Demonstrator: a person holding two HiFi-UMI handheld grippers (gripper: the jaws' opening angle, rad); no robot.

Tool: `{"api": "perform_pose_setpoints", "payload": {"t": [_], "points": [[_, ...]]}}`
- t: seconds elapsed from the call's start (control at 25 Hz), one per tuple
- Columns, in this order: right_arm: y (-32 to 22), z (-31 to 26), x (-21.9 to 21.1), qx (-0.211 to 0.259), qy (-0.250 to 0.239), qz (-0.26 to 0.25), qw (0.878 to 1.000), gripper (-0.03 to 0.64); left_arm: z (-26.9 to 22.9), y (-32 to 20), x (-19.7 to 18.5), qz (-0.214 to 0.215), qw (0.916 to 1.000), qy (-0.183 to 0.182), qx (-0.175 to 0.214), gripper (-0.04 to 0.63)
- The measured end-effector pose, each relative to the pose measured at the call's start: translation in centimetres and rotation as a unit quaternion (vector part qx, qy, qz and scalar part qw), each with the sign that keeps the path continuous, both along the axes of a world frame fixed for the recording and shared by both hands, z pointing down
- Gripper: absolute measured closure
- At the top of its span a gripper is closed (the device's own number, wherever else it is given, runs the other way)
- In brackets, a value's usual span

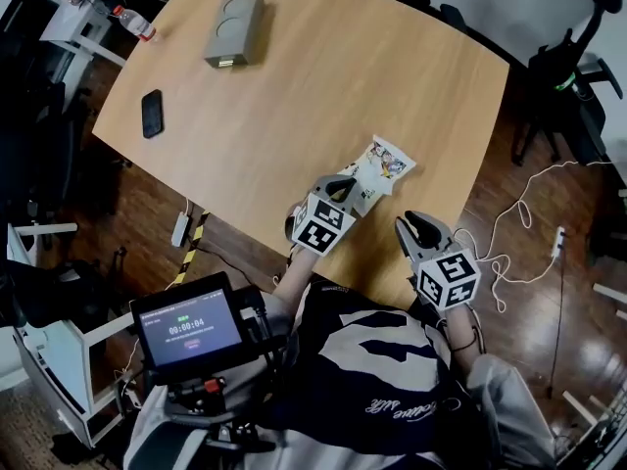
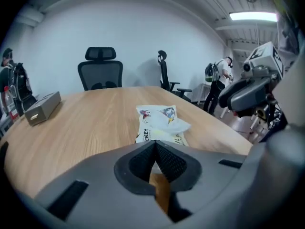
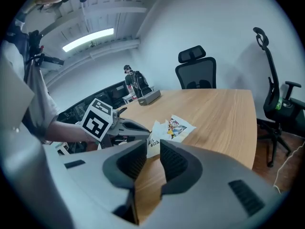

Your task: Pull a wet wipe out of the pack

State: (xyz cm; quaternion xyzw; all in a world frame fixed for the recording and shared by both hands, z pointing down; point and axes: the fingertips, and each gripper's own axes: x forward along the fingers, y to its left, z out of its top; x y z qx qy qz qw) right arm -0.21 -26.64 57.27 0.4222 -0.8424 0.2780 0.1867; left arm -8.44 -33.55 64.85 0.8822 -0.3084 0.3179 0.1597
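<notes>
The wet wipe pack (image 1: 382, 167), white with a colourful print, lies flat near the table's near edge; a white wipe (image 2: 174, 124) sticks up crumpled from its top. My left gripper (image 1: 342, 185) sits at the pack's near end, tips just short of it, and its jaws (image 2: 155, 148) meet with nothing between them. My right gripper (image 1: 413, 225) hovers to the right of the pack, over the table's edge. Its jaws (image 3: 152, 150) stand apart and empty, pointed at the pack (image 3: 174, 127). The left gripper (image 3: 125, 126) shows beside the pack in the right gripper view.
A grey box (image 1: 235, 27) and a black phone (image 1: 153, 113) lie at the far side of the wooden table (image 1: 294, 116). A screen device (image 1: 190, 328) hangs at the person's chest. Office chairs (image 2: 100, 73) ring the table. White cables (image 1: 519, 233) trail over the floor at right.
</notes>
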Motion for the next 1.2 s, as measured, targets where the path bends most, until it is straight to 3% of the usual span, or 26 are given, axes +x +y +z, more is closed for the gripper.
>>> {"api": "perform_pose_setpoints", "payload": {"t": [0.08, 0.28, 0.6, 0.8, 0.88, 1.0, 1.2], "points": [[0.0, -0.1, -0.2, 0.005, 0.014, -0.011, 1.000, 0.545, 0.2, 0.6, 0.4, 0.014, 0.9997, -0.019, -0.006, 0.592], [-1.3, 0.9, -1.9, 0.011, 0.057, -0.059, 0.997, 0.518, 0.1, 1.4, 0.8, 0.024, 0.9992, -0.027, -0.015, 0.592], [-4.4, 3.3, -5.4, 0.031, 0.139, -0.129, 0.981, 0.518, 0.0, 1.5, 1.4, -0.003, 0.9997, 0.016, -0.018, 0.592], [-5.7, 5.3, -6.0, 0.025, 0.197, -0.130, 0.971, 0.520, 0.1, 1.4, 1.3, -0.006, 0.9998, 0.011, -0.013, 0.592], [-5.7, 5.3, -6.1, 0.023, 0.193, -0.123, 0.973, 0.533, 0.2, 1.5, 1.3, -0.006, 0.9999, 0.009, -0.012, 0.592], [-5.7, 4.5, -5.8, 0.018, 0.169, -0.101, 0.980, 0.612, 0.1, 1.4, 1.2, -0.006, 0.9999, 0.007, -0.009, 0.592], [-5.5, 3.1, -5.4, 0.018, 0.142, -0.093, 0.985, 0.612, 0.2, 1.3, 1.2, -0.007, 1.0000, 0.002, -0.005, 0.592]]}}
